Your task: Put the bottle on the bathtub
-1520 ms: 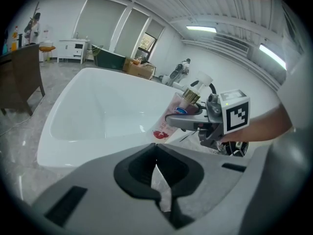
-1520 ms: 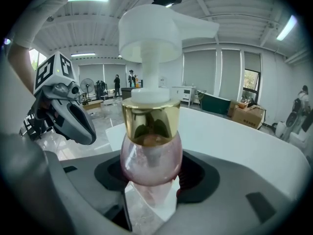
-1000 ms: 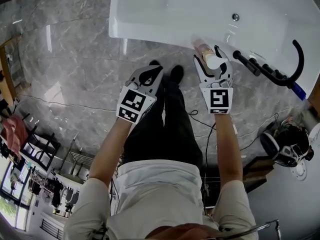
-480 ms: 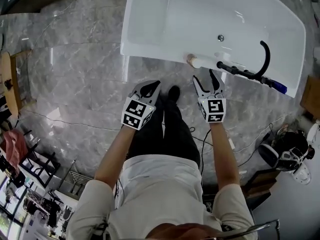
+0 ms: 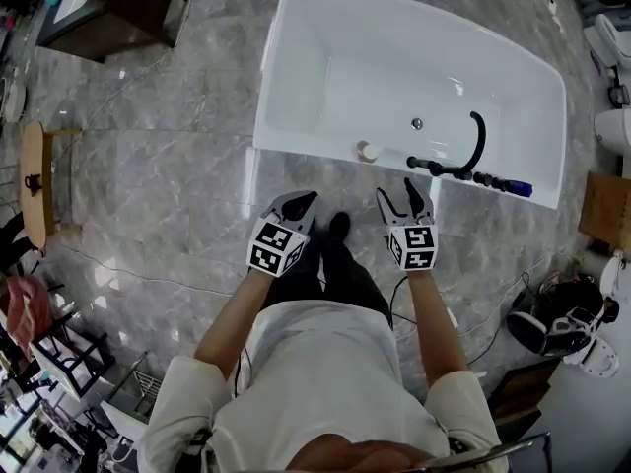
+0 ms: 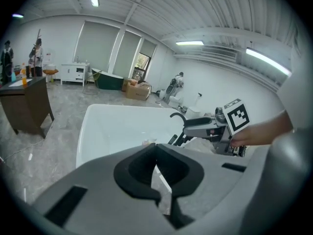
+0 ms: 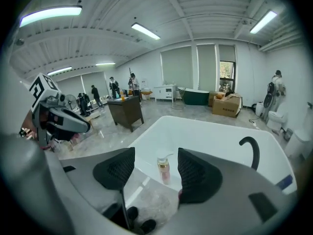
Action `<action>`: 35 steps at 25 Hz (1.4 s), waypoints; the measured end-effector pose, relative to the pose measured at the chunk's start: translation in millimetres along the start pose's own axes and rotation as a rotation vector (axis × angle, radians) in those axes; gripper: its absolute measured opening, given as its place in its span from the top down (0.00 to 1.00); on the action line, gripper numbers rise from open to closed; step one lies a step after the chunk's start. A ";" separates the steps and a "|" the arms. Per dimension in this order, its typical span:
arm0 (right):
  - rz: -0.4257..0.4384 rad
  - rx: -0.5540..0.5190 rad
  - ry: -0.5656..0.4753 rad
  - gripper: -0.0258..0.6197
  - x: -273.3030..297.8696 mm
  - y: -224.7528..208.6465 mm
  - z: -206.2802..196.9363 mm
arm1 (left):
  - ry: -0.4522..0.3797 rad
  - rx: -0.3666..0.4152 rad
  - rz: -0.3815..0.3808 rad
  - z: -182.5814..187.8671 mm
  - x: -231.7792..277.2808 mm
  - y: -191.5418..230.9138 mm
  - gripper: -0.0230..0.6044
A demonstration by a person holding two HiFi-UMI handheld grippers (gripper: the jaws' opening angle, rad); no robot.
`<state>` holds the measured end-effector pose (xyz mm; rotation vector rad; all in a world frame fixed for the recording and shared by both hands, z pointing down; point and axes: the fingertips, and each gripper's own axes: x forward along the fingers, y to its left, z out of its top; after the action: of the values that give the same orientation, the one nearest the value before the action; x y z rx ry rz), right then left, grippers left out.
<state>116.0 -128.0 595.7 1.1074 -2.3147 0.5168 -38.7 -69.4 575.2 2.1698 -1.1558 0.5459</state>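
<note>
The right gripper point(image 5: 402, 197) hangs over the floor with its jaws wide apart and nothing held; its dark, cross-hatched pads point(image 7: 115, 168) frame the bottle point(image 7: 163, 169) from a distance without touching it. The left gripper point(image 5: 298, 203) sits level beside it, its smooth black tips pressed together on nothing. Both are grey plastic, each with a black-and-white marker cube. The bottle point(image 5: 367, 151) stands upright on the near rim of the bathtub point(image 5: 306, 154), its long axis vertical. It is a small cylinder with an amber-pink body and a white pump head, whose nozzle seems to lean toward the faucet side. The bathtub is glossy white, rectangular with rounded corners and a broad flat rim. To the left of the bottle the rim runs bare up to the corner. To its right, a little apart, sits a row of black faucet fittings point(image 5: 455, 172) with a curved black spout point(image 5: 479, 138) arching over the basin. The floor point(image 5: 148, 166) is polished grey veined marble, open on the left side of the bathtub, with a dark wooden cabinet point(image 5: 108, 8) well away.
</note>
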 end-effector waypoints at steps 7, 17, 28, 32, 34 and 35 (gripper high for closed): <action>0.015 -0.001 -0.049 0.52 -65.1 23.1 53.2 | -0.080 0.050 0.006 51.7 -60.2 -25.5 0.95; 0.029 0.064 -0.167 0.68 -133.2 40.7 115.6 | -0.138 0.111 -0.007 92.9 -117.6 -42.9 0.95; 0.072 0.019 -0.277 0.80 -181.3 71.4 169.5 | -0.254 0.156 -0.011 136.1 -170.2 -47.8 0.95; 0.089 0.027 -0.295 0.85 -190.7 73.3 173.3 | -0.285 0.181 -0.003 145.1 -182.3 -49.5 0.95; 0.076 0.033 -0.315 0.87 -196.1 70.9 175.3 | -0.297 0.196 0.000 148.5 -187.1 -48.8 0.95; 0.065 0.035 -0.327 0.87 -199.0 68.9 177.1 | -0.302 0.201 0.003 150.3 -189.3 -47.9 0.95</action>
<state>116.1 -63.0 328.3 1.2122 -2.6386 0.4280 -88.7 -39.8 335.7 2.4876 -1.3082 0.3544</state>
